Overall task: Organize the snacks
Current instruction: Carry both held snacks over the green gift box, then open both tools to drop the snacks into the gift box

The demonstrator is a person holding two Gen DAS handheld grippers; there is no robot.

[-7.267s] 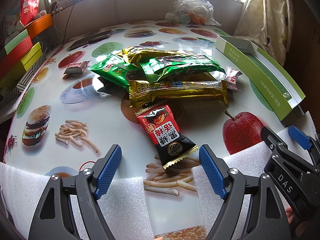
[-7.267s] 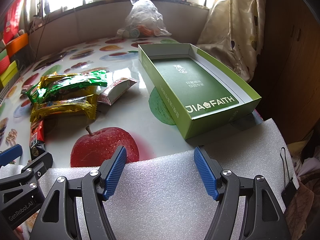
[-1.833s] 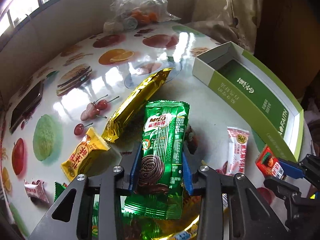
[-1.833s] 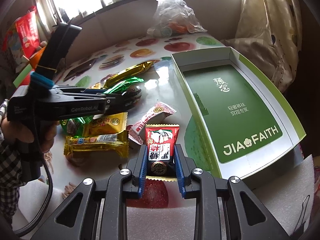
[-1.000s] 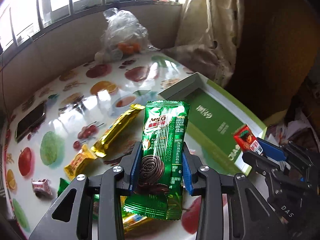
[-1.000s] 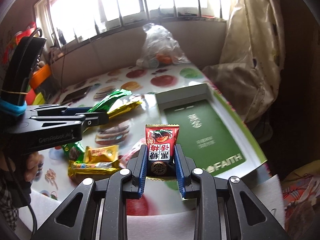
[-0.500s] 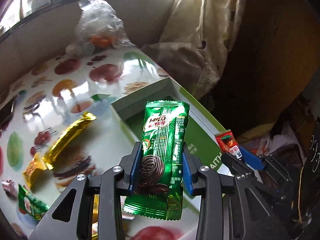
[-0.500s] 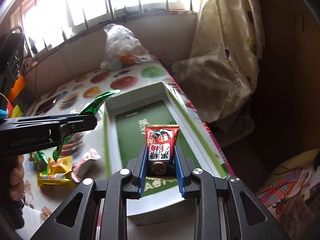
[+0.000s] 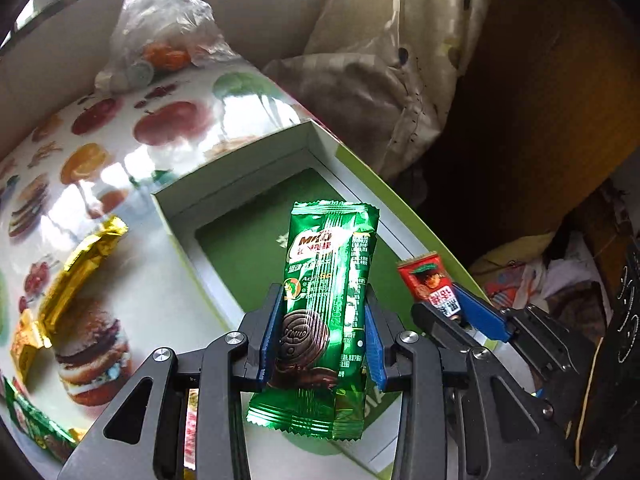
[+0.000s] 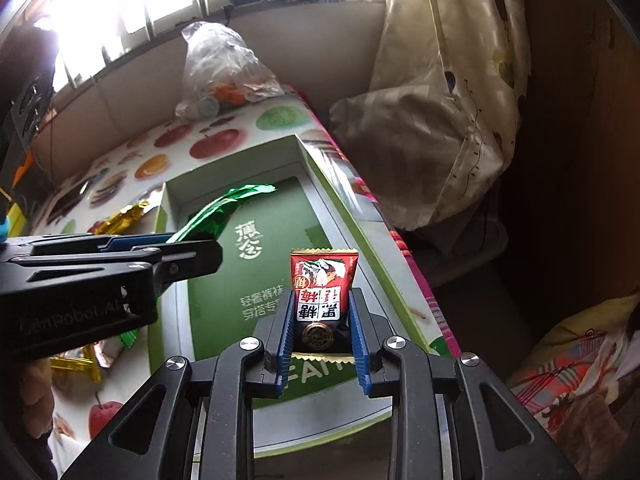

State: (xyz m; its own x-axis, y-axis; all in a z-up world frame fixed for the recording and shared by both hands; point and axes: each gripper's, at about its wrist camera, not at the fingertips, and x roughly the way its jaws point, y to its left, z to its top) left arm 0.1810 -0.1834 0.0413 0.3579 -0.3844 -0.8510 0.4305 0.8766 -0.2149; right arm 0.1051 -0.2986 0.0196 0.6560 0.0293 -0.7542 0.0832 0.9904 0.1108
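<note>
Here we hold both grippers above the open green box (image 10: 320,208), each one carrying a snack. Our left gripper (image 9: 322,336) is closed part-way on a green biscuit packet (image 9: 326,300), its blue pads pressing the packet's two long edges near the printed biscuit, so that the packet stands upright between the fingers, with its crimped lower end hanging below them. Beyond the packet's top lies the dark green floor of the box; the box's white inner wall runs ahead and to the left of this gripper. Our right gripper (image 10: 322,332) is nearly closed on a small red and black candy packet (image 10: 322,296), held upright by its lower half, the red top rising clear of the pads. In the right wrist view the box floor with its white lettering spreads ahead of the fingers, and the left gripper reaches in from the left, the green packet's tip hanging over the far end of the box. To the left of both grippers, on the fruit-print tablecloth (image 9: 132,148), lie a gold wrapper (image 9: 80,268) and other snacks. A clear plastic bag (image 9: 160,24) sits at the table's far edge, well ahead of us, beside a pale curtain (image 10: 448,80).
</note>
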